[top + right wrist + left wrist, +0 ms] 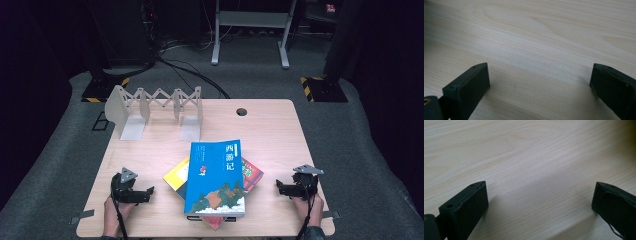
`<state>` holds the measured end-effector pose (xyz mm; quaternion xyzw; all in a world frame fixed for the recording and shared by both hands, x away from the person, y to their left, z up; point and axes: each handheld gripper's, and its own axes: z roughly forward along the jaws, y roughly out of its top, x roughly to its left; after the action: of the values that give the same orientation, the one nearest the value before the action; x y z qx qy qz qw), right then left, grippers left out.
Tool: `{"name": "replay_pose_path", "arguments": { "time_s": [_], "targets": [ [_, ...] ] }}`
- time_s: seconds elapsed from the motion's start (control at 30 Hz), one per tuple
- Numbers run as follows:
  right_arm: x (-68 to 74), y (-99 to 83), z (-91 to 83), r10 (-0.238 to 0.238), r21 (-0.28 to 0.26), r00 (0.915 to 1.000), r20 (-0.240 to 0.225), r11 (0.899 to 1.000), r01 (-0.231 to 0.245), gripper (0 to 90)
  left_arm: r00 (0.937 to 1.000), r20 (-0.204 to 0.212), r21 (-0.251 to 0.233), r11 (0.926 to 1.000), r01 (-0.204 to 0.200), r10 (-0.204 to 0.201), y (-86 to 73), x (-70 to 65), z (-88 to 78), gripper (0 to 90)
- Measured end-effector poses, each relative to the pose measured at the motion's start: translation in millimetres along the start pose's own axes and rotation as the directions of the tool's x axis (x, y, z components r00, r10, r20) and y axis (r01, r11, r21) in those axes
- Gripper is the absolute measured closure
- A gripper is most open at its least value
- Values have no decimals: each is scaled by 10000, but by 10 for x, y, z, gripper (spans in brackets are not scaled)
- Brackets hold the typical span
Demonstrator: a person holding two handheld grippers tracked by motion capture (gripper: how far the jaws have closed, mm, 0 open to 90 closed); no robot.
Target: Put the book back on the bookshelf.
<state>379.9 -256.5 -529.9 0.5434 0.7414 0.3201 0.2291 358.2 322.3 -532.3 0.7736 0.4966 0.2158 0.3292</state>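
Books (pixel 216 179) are lying stacked on the table (pixel 270 135) midway between the left gripper (pixel 150 192) and right gripper (pixel 279 188), both resting with jaws spread apart, clamping nothing.

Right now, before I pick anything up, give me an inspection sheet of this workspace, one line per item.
Surface: light wooden table, round cable hole near the far edge.
Job's things: blue book on top of a fanned stack, over a yellow book and a red book; white expandable book rack stands empty at the far left.
Clutter: nothing seen.
Grippers: left gripper and right gripper rest on either side of the stack, fingers wide apart, nothing between them.
Cables: black cables on the floor beyond the table.
Surroundings: grey carpet, white frame legs behind, dark room.
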Motion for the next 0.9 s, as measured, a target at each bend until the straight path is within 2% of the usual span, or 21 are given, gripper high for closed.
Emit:
{"name": "replay_pose_path", "arguments": {
  "time_s": [0.23,0.3,0.33,0.37,0.57,0.73,0.9],
  "targets": [
    [-13,1,-10,-20,8,10000,-26,10000,20,34,10000,21,-15,10000,4,-4,2,5,-1,5],
    [-13,7,-6,0,-18,10000,-85,10000,0,24,10000,11,29,10000,11,-11,4,9,-8,9],
    [-30,15,-6,-85,33,9995,-296,10000,86,16,10000,2,-15,10000,80,-80,2,11,-9,22],
    [-26,18,-11,39,34,9995,-318,10000,-38,16,9999,7,-23,9999,105,-105,2,10,-9,23],
    [14,119,-247,18,-370,9979,-650,9993,-42,16,10000,37,-30,10000,52,-52,2,10,-10,27],
    [115,263,-457,-81,-710,9925,-1216,9975,-6,20,10000,39,-27,10000,47,-47,2,10,-10,27],
    [206,371,-536,-176,-834,9880,-1534,9965,48,21,10000,44,-38,10000,71,-71,2,10,-10,28]
  ]
}}
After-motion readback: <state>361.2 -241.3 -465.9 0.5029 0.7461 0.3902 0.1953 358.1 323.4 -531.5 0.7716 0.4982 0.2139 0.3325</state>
